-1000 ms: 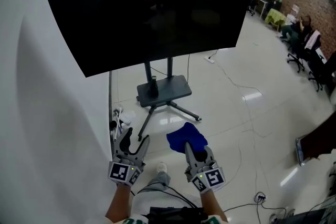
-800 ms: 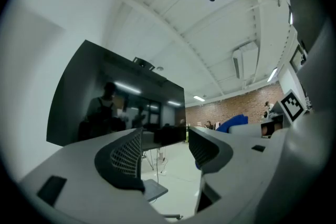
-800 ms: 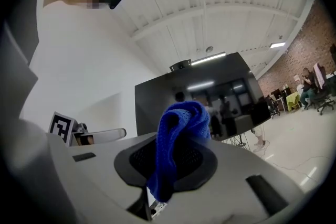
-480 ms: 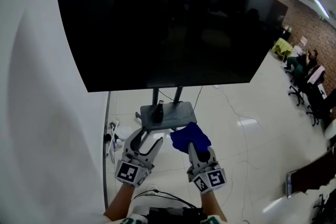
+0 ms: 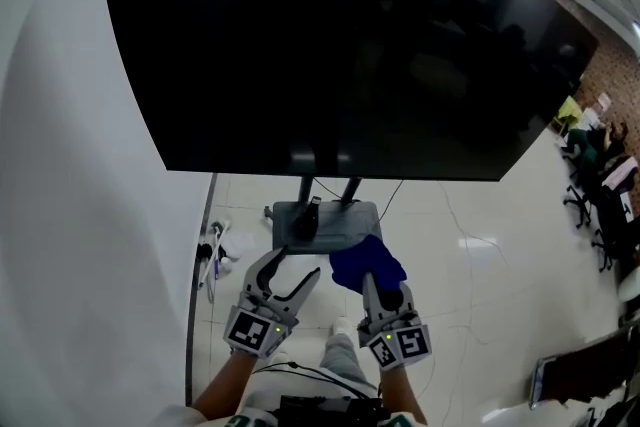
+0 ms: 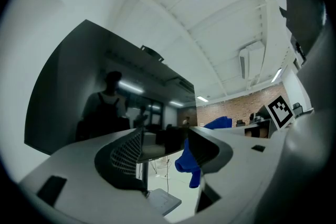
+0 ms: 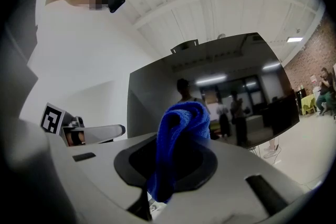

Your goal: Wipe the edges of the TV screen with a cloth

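The TV screen (image 5: pixel 340 45) is a wide, glossy black panel on a dark metal stand (image 5: pixel 322 223). Below the screen's lower edge and clear of it, the right gripper (image 5: pixel 381 289) has its fingers clamped on a fuzzy blue cloth (image 5: pixel 366 261), bunched into a fold. Also below the screen, further toward its left end, the left gripper (image 5: pixel 293 267) holds its fingers wide with nothing between them. Under the screen spreads a shiny white floor (image 5: pixel 470 265), and a plain white wall (image 5: pixel 70 215) runs past the screen's left end.
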`<move>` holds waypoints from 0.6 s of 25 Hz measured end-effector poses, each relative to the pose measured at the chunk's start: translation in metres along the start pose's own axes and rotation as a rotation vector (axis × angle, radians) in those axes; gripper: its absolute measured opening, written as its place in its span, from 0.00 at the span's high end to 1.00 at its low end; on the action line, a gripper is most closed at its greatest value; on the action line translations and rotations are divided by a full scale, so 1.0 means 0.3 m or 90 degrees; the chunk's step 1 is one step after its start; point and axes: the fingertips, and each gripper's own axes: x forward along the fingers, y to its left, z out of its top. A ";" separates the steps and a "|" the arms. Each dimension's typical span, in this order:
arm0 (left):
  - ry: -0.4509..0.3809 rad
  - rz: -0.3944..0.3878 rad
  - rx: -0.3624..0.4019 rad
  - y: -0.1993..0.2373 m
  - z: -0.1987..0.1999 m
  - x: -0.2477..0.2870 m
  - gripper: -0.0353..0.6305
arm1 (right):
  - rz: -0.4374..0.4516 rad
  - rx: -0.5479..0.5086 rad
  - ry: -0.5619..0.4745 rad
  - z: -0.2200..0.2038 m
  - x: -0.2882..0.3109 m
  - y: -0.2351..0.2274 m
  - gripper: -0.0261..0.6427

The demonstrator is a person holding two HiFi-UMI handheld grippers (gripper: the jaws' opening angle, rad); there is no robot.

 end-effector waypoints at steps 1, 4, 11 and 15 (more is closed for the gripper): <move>-0.004 0.008 -0.002 0.006 0.006 0.040 0.56 | 0.006 0.002 -0.004 0.004 0.034 -0.046 0.86; -0.014 0.037 0.010 0.029 0.006 0.173 0.56 | 0.032 0.012 -0.015 0.017 0.136 -0.188 0.86; -0.021 0.105 0.070 0.084 -0.074 0.483 0.56 | 0.111 0.013 -0.048 0.087 0.311 -0.461 0.86; -0.027 0.137 0.085 0.076 -0.065 0.662 0.56 | 0.141 0.021 -0.050 0.109 0.393 -0.642 0.86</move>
